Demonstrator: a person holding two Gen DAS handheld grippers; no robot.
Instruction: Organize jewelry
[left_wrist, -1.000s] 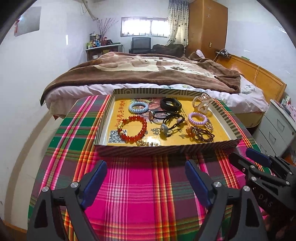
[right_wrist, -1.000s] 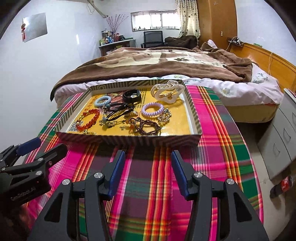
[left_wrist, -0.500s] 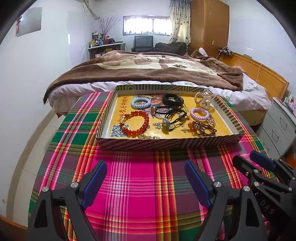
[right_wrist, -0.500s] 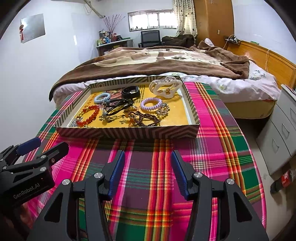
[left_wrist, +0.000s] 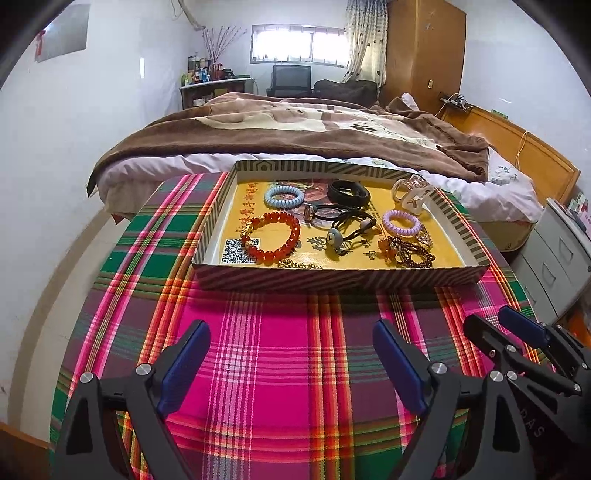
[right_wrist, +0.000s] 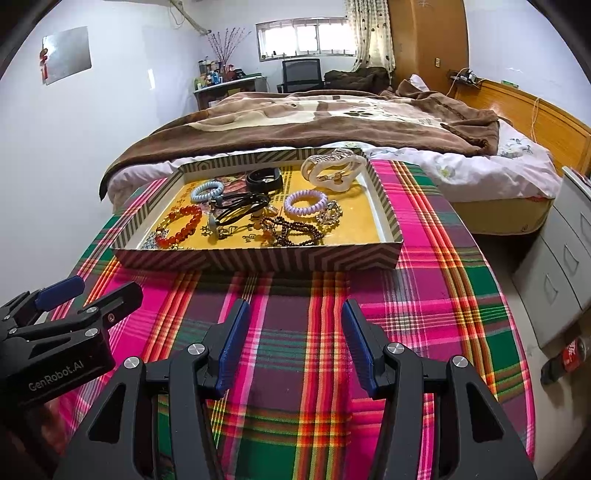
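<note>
Looking out from the left wrist over a bright plaid tablecloth (left_wrist: 288, 369) with a bed (left_wrist: 314, 129) lying behind it. Sitting on the cloth near the far edge, a striped tray (left_wrist: 332, 280) holding the jewelry: red bead bracelet (left_wrist: 273, 238) lying at the left, blue coil hair tie (left_wrist: 283, 195) behind it, black band (left_wrist: 349, 192) near the back, purple coil hair tie (left_wrist: 401, 222) toward the right, white hair clip (left_wrist: 412, 194) leaning in the back right corner, dark bead bracelet (left_wrist: 410, 253) at the front right. Hanging low over the cloth, well apart from the tray, the left gripper (left_wrist: 291, 362) with blue fingers spread wide and holding nothing. Peeking in at the lower right, the right gripper (left_wrist: 502, 325). Looking out from the right wrist at the same tray (right_wrist: 258, 258), with the white hair clip (right_wrist: 332, 168) resting against its back wall. Hovering over the cloth, the right gripper (right_wrist: 293, 343), fingers apart and gripping nothing, away from the tray. Showing at the lower left, the left gripper (right_wrist: 92, 291).
</note>
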